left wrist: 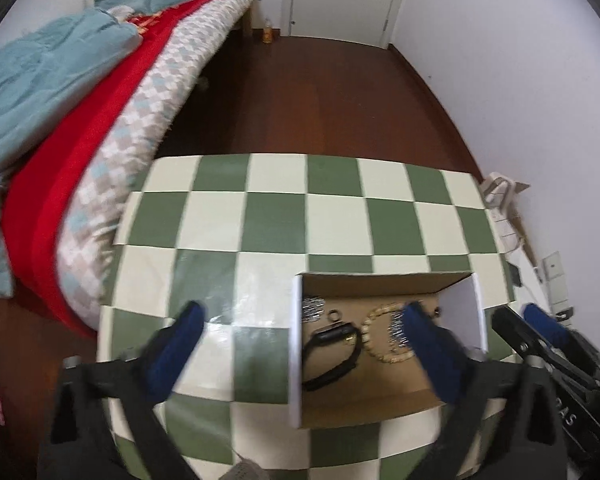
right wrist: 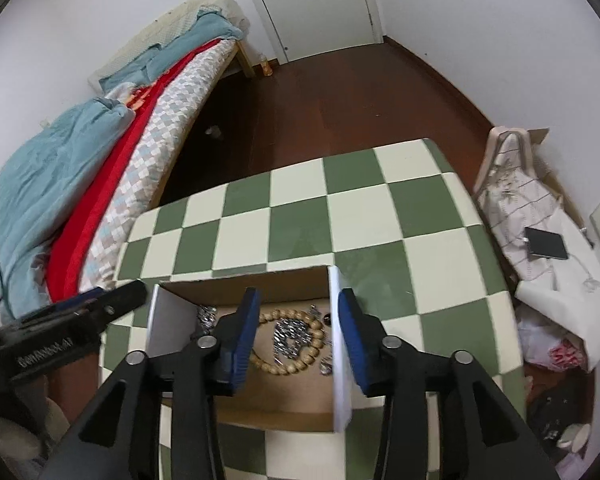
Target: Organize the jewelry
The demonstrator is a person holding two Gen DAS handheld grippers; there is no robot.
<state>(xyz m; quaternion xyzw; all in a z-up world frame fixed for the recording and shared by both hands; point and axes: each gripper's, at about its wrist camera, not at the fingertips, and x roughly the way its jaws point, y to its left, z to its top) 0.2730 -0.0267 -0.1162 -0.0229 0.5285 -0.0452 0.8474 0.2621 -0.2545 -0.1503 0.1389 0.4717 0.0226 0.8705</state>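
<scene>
Two tools hang over one open cardboard box (left wrist: 380,404) on the green-and-white checked counter (left wrist: 260,216), and neither holds anything. The left tool (left wrist: 300,332) stands spread wide, one blue pad over bare counter and the other above the box interior. The right tool (right wrist: 298,332) is about half open and straddles the box's right white wall (right wrist: 338,344), one pad inside and one outside; I cannot tell whether either pad touches that wall.

Judging from this, the step in hand is picking the next piece to sort. To do it well, the right tool should first clear the wall, then come down with both pads inside the box over a single item, closing slowly so neighbouring pieces are not dragged along. The left tool could steady the box.

Inside the box, the jewelry lies loose on the brown floor: a black watch (left wrist: 332,350) near the left wall, a wooden bead bracelet (right wrist: 300,340) in the middle with a silver chain (right wrist: 290,336) bunched within its loop, another silver cluster (left wrist: 314,308) toward the far left corner, and a small ring (left wrist: 334,314) beside it.
</scene>
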